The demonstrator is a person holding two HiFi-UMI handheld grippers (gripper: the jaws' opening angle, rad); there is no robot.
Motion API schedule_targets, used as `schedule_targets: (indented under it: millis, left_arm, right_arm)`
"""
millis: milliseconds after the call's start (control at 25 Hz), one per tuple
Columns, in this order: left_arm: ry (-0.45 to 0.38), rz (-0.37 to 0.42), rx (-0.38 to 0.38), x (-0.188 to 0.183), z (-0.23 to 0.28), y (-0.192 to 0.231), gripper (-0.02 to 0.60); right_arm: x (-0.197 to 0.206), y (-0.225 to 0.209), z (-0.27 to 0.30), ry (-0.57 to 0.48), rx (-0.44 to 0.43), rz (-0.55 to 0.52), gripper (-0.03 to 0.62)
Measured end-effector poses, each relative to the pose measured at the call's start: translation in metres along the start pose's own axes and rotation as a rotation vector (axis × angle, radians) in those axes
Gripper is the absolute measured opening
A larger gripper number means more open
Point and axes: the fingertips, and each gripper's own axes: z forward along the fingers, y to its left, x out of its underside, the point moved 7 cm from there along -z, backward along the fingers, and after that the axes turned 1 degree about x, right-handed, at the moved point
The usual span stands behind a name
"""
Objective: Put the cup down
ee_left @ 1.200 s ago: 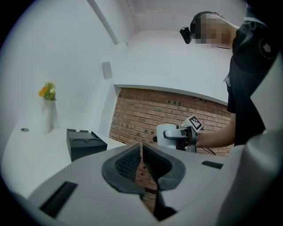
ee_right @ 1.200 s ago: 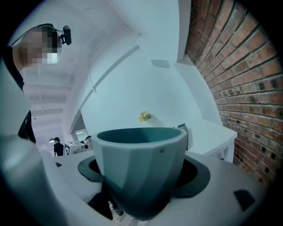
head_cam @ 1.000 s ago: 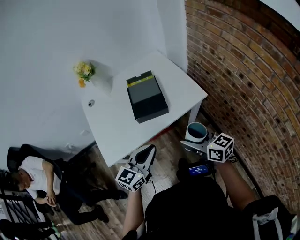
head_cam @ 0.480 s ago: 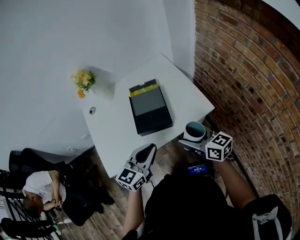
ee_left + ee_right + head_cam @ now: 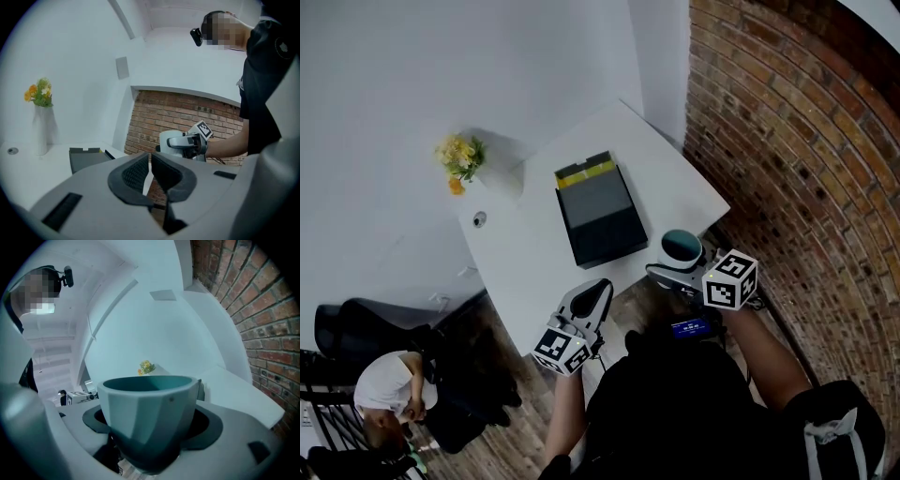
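Observation:
A teal-grey cup is held upright in my right gripper, just off the front right edge of the white table. In the right gripper view the cup fills the space between the jaws of the right gripper, which press on its sides. My left gripper hovers by the table's front edge, jaws together and holding nothing. In the left gripper view the left gripper has its pads nearly touching, and the cup shows beyond them.
A black box lies on the table's middle. A white vase of yellow flowers and a small round object stand at the far left. A brick wall runs along the right. A person sits at the lower left.
My right gripper has carried the cup left and closer to the table's front right edge. The left gripper has kept its place by the front edge.

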Motion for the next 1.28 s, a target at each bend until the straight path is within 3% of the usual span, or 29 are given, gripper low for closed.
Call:
schedule_targets:
  millis: [1000, 1280]
  left_arm:
    - [-0.024, -0.015, 0.021, 0.000, -0.018, 0.004, 0.026]
    - [-0.016, -0.033, -0.009, 0.004, -0.031, 0.000, 0.026]
  right_arm:
    - [0.006, 0.018, 0.022, 0.025, -0.034, -0.002, 0.407]
    - [0.018, -0.003, 0.044, 0.060, -0.018, 0.059, 0.407]
